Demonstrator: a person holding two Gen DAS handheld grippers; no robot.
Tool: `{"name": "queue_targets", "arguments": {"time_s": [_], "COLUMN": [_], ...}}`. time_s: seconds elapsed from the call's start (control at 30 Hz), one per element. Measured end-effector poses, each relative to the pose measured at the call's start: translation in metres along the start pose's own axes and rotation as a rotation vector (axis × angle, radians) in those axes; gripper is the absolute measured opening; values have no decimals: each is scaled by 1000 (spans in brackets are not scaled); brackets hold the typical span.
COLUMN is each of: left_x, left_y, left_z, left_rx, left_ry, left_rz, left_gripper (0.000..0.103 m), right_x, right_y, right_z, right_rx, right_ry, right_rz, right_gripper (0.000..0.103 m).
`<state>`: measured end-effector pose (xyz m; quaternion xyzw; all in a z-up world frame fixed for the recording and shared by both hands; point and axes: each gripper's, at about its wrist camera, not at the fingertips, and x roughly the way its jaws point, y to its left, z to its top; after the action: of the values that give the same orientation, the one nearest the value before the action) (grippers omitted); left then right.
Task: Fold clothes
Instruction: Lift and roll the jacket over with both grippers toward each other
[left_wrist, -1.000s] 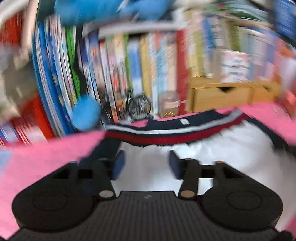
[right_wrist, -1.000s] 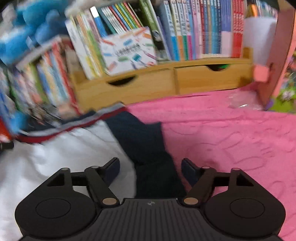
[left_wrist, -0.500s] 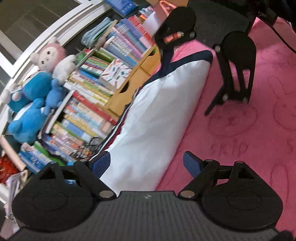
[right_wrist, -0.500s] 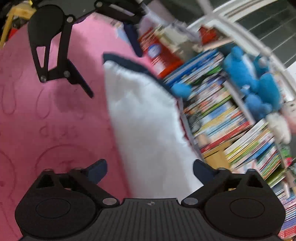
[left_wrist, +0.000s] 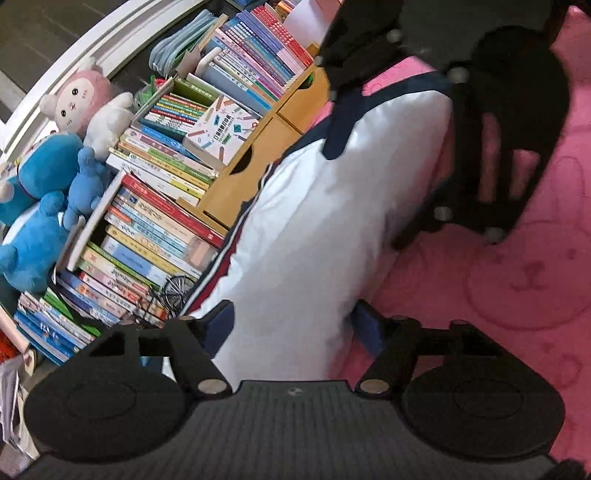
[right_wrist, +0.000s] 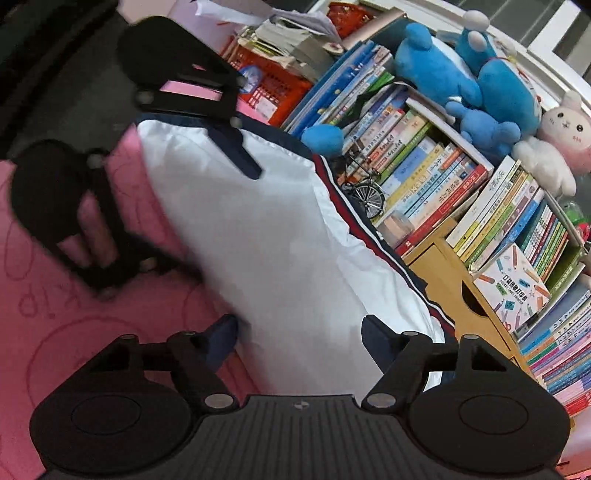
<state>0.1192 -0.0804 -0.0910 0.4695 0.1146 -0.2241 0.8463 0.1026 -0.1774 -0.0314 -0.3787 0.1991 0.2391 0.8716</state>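
Observation:
A white garment (left_wrist: 314, 221) with navy and red trim lies as a long folded strip on the pink mat (left_wrist: 517, 295). My left gripper (left_wrist: 293, 321) straddles one end of it; its jaws are closing with the white cloth between them. At the opposite end the right gripper (left_wrist: 365, 195) faces me. In the right wrist view the garment (right_wrist: 258, 240) runs away from my right gripper (right_wrist: 297, 332), whose jaws are also closing with cloth between them. The left gripper (right_wrist: 221, 221) shows at the far end, one finger over the cloth, the other beside it on the mat (right_wrist: 74, 332).
Tightly packed books (left_wrist: 166, 240) and a wooden drawer unit (left_wrist: 258, 158) stand right along the garment's far long edge. Blue and pink plush toys (left_wrist: 37, 206) sit on top. A small wire bicycle (right_wrist: 365, 195) stands by the trim. Open mat lies on the other side.
Both views have rolled from facing the bookshelf to looking along the garment at each other. The two grippers have moved closer together, and their jaws widened, then narrowed around the cloth ends.

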Motion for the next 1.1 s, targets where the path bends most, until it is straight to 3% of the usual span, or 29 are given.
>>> {"name": "queue_targets", "arguments": {"time_s": [0.27, 0.33, 0.4, 0.47, 0.73, 0.8, 0.87, 0.97, 1.1], "left_x": [-7, -10, -12, -13, 20, 33, 42, 47, 50], "left_y": [48, 44, 35, 26, -7, -12, -12, -10, -4], "left_z": [4, 3, 0, -2, 0, 0, -1, -7, -27], "left_rx": [-181, -144, -86, -27, 149, 196, 211, 248, 346], "left_ry": [-18, -23, -27, -34, -2, 20, 38, 73, 130], "left_rz": [-5, -19, -32, -36, 45, 112, 133, 163, 203], "left_gripper": [64, 64, 64, 64, 64, 51, 46, 46, 42], "right_x": [6, 19, 32, 43, 43, 43, 44, 52, 75], "right_y": [36, 35, 34, 30, 13, 14, 15, 17, 11], "right_z": [7, 13, 18, 17, 19, 20, 19, 13, -12], "right_rx": [-201, -212, -225, -249, -176, -192, -209, -243, -336], "right_ry": [-41, -40, -36, -21, -66, -64, -59, -20, 89], "right_rz": [-57, -74, -91, -109, -126, -123, -121, -142, -206], "right_gripper": [82, 76, 49, 35, 34, 34, 34, 31, 18]}}
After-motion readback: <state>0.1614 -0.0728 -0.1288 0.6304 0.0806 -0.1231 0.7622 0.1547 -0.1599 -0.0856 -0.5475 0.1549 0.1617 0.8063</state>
